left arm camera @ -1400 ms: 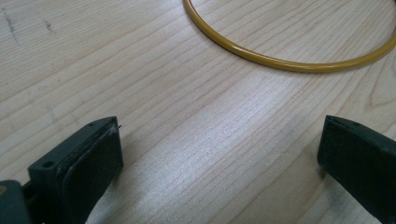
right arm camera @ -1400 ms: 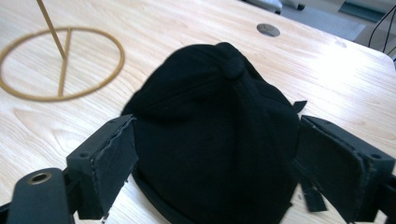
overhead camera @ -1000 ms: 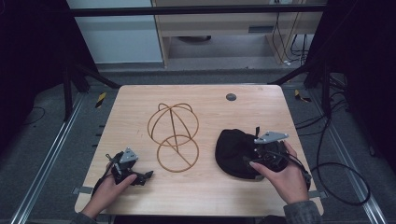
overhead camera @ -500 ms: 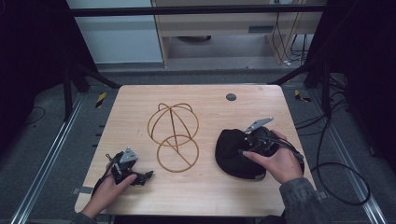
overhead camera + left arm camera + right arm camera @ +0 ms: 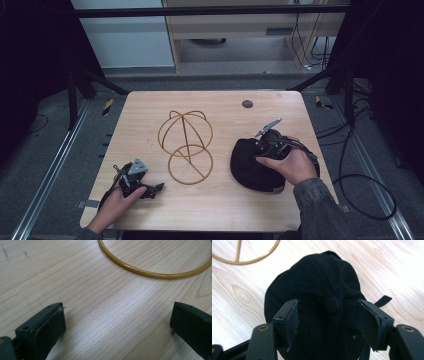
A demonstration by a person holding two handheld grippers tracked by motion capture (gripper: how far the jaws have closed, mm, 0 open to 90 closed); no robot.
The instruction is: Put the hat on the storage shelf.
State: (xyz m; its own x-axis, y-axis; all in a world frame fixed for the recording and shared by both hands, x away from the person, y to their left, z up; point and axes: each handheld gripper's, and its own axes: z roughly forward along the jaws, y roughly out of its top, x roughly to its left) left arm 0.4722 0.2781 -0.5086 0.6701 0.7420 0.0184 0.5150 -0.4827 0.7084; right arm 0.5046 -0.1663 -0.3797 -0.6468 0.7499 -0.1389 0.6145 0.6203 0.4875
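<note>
Lower left of the high view: my left tongs (image 5: 150,189) rest on the bench (image 5: 215,210), spread wide, nothing between them. Centre: wire frame (image 5: 186,145). Right of centre: black cap (image 5: 247,165) lies on the bench; my right tongs (image 5: 328,315) have just been closing, straddling its crown button (image 5: 332,304), pads not yet pressing.

A light wooden table (image 5: 220,205) carried a gold wire stand (image 5: 186,145) near its middle and a black cap (image 5: 250,160) just right of it, apart. A small dark disc (image 5: 247,104) sat near the far edge.
</note>
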